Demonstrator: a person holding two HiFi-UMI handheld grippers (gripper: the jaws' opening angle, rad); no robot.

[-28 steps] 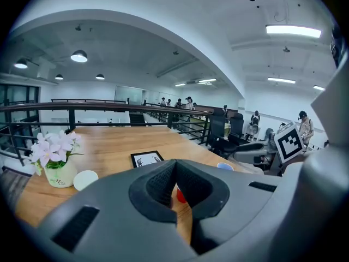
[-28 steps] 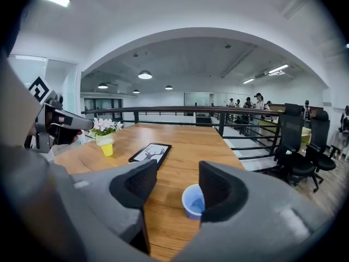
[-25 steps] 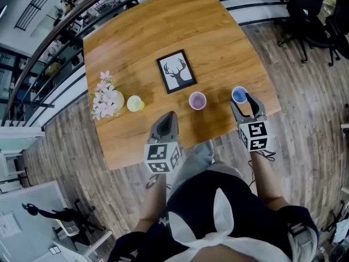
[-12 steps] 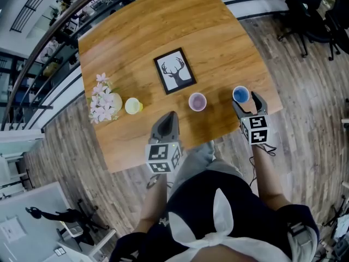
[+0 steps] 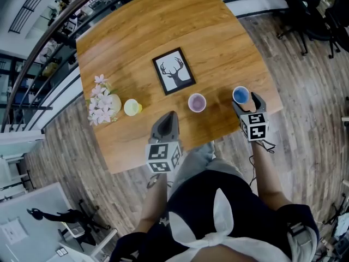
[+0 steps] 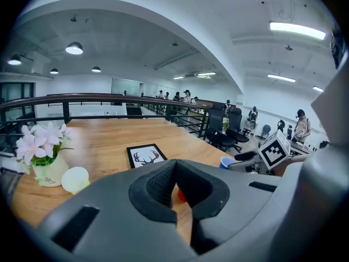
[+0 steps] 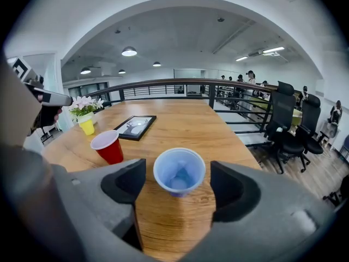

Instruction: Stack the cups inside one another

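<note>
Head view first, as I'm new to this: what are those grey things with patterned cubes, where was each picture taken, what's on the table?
Each is a hand-held gripper, one per hand. The head view looks down from the person's head; the other cameras ride on the grippers, looking along their jaws. On the table: a yellow cup, a red cup, a flower vase, a framed deer picture. The left gripper is shut, empty. The right gripper has just been opening its jaws; a blue cup stands between them, ungripped.

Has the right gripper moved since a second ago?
Yes. In the head view the right gripper has moved up toward the blue cup, which stayed put; its jaws have just been opening and now flank the cup without touching.
</note>
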